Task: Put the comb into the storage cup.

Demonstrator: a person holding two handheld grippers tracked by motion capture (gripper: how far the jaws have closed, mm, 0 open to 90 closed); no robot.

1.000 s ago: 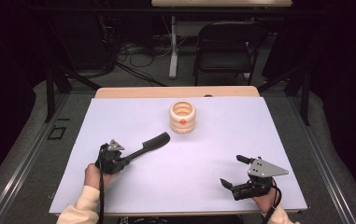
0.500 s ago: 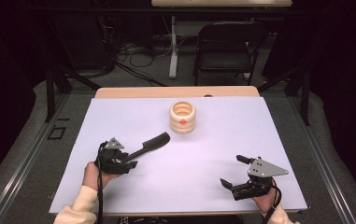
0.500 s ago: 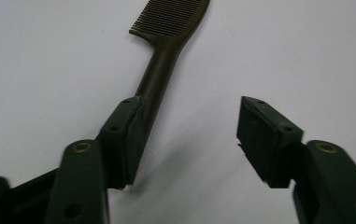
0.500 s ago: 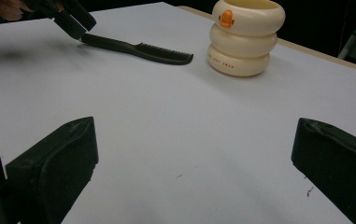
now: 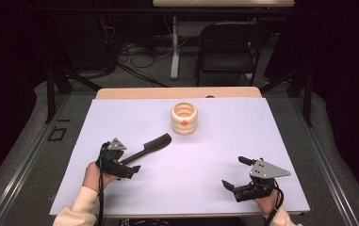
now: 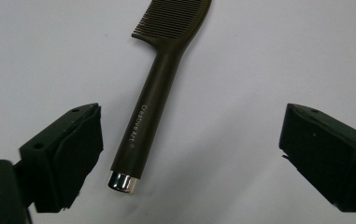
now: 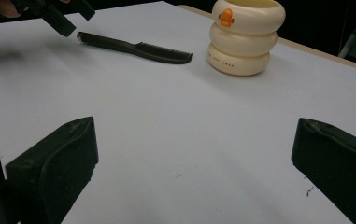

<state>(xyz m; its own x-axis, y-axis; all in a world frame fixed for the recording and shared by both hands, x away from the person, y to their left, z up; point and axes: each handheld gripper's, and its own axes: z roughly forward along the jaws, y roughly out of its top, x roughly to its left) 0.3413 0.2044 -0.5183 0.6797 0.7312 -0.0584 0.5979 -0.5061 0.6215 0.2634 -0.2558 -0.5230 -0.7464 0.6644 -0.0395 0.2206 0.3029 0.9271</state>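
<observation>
Clearly the comb (image 5: 148, 146) is the thing in play: it lies flat on the white bench (image 5: 215, 141) at the left centre of the high view, its long axis running diagonally from the metal-capped handle end at lower left up to the toothed head at upper right. The left gripper (image 5: 120, 165) sits right at that handle end, fingers spread wide and empty. In the left gripper view the comb (image 6: 150, 109) rises from low centre-left toward the top of the frame, leaning right, and its capped butt lies between the two fingers (image 6: 68, 149) but much closer to the one at the left edge; neither pad touches it. So the handle runs roughly along the gripper's line of sight, not across it, and a close from here would likely pinch the shaft across its width, provided the hand shifts a little so the handle sits more centrally.

The right gripper (image 5: 237, 178) rests at the lower right of the high view, well apart from the comb, its fingers also open with nothing in them. From its own view the comb (image 7: 136, 48) lies far off at upper left, just left of the cream ring-shaped cup (image 7: 245, 35). The left hand is plainly the nearer one.
</observation>
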